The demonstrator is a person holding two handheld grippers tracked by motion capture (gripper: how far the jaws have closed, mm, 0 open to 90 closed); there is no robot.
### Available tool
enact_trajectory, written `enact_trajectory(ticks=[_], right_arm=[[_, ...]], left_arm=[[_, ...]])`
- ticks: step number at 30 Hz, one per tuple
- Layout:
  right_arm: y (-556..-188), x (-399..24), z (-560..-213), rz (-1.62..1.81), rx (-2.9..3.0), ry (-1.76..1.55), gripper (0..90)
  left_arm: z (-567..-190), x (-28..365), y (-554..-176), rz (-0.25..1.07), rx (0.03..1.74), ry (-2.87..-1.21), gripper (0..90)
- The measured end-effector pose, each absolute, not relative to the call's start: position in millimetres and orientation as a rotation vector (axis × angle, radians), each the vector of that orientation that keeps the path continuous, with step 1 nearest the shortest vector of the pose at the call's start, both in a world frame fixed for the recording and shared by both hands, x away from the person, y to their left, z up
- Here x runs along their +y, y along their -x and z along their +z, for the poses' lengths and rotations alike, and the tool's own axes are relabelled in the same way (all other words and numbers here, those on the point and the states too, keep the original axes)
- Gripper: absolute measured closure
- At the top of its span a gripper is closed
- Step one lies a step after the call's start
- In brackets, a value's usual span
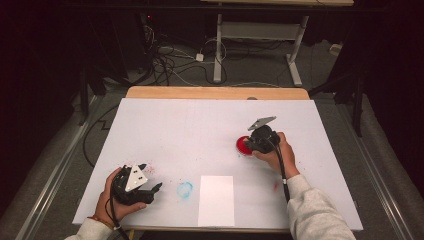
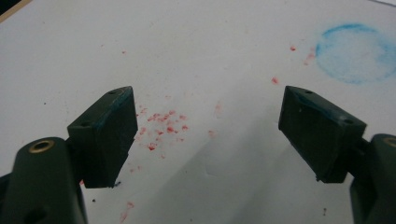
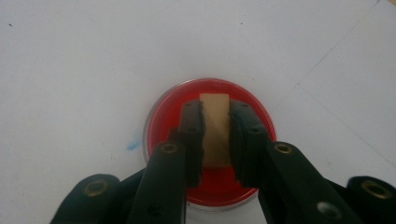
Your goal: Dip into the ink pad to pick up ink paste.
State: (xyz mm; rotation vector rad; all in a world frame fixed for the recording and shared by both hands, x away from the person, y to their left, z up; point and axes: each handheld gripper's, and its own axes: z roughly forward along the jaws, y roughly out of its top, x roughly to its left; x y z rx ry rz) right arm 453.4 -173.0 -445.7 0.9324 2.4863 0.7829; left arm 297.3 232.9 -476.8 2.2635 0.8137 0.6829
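Observation:
A shallow round dish of red paint point(image 3: 161, 123) stands on the white table top, right of centre point(image 1: 241, 145). My right gripper point(image 3: 215, 106) points down into it, shut on a small tan block point(image 3: 215, 128). The block's far end sits over the red surface; whether it touches the paint I cannot tell. In the high view a hand holds the right gripper point(image 1: 252, 142) over the dish. My left gripper point(image 2: 208, 93) hangs open over bare table near the front left point(image 1: 150, 176), with nothing between its jaws.
A blank white sheet of paper point(image 1: 216, 200) lies at the front middle. A blue ring stain point(image 1: 185, 189) point(image 2: 355, 53) marks the table left of it. Red specks point(image 2: 163, 123) dot the surface under the left gripper. The white board point(image 1: 200, 120) ends at a wooden back edge.

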Motion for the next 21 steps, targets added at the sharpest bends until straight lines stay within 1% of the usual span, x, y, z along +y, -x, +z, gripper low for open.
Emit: enact_trajectory(ticks=[13, 17, 21], right_arm=[[-452, -175, -441, 0.818, 2.489, -0.917, 76.5], [-447, -178, -428, 0.863, 2.467, -0.901, 76.5], [-439, -181, -408, 0.932, 2.435, -0.885, 76.4]], left_arm=[[-476, 234, -298, 0.689, 0.820, -2.262, 19.4], [-476, 234, -298, 0.691, 0.820, -2.264, 19.5], [-476, 234, -297, 0.690, 0.821, -2.265, 19.5]])
